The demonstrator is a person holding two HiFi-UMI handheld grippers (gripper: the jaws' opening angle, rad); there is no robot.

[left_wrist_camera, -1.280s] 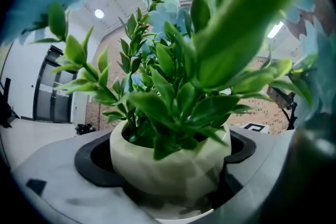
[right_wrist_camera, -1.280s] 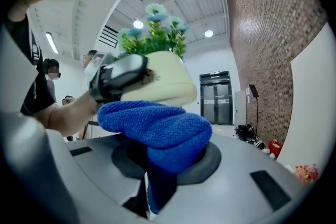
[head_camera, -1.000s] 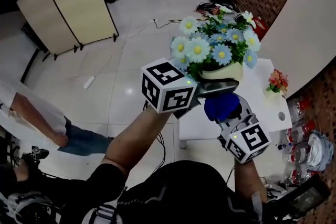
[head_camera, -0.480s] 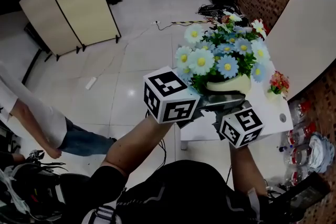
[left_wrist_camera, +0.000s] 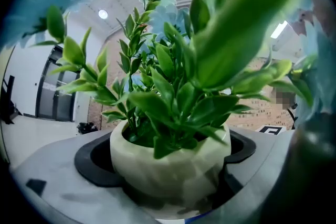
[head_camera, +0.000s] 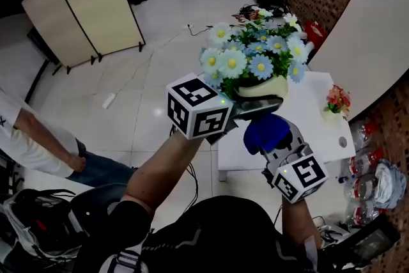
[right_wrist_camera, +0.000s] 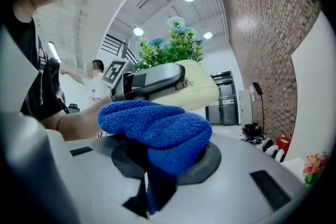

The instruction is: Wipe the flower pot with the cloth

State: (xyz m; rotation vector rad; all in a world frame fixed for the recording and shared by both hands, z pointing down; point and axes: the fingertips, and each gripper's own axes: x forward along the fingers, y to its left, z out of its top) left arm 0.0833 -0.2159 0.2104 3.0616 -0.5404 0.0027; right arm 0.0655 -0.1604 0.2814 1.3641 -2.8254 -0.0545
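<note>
Cream, rounded ceramic flower pot [head_camera: 265, 87] of blue and white artificial daisies, held upright in the air over the near left edge of the white tabletop [head_camera: 319, 128]. Bare tiled floor [head_camera: 160, 61] lies open to the tabletop's left, and a small orange-flowered pot [head_camera: 337, 101] stands near its right edge. The left gripper [head_camera: 255, 105] has its fingers clenched on the pot's smooth, pale lower body. The right gripper [head_camera: 275, 137] grasps a folded blue knit cloth [head_camera: 265, 130] in its fingers just under the pot, over the tabletop's near edge; contact cannot be told.

We hold both grippers raised before us. Our left gripper [head_camera: 255, 104] clamps its jaws on the flower pot [head_camera: 263, 87]. Just below it, our right gripper [head_camera: 273, 137] pinches the blue cloth [head_camera: 264, 130].
</note>
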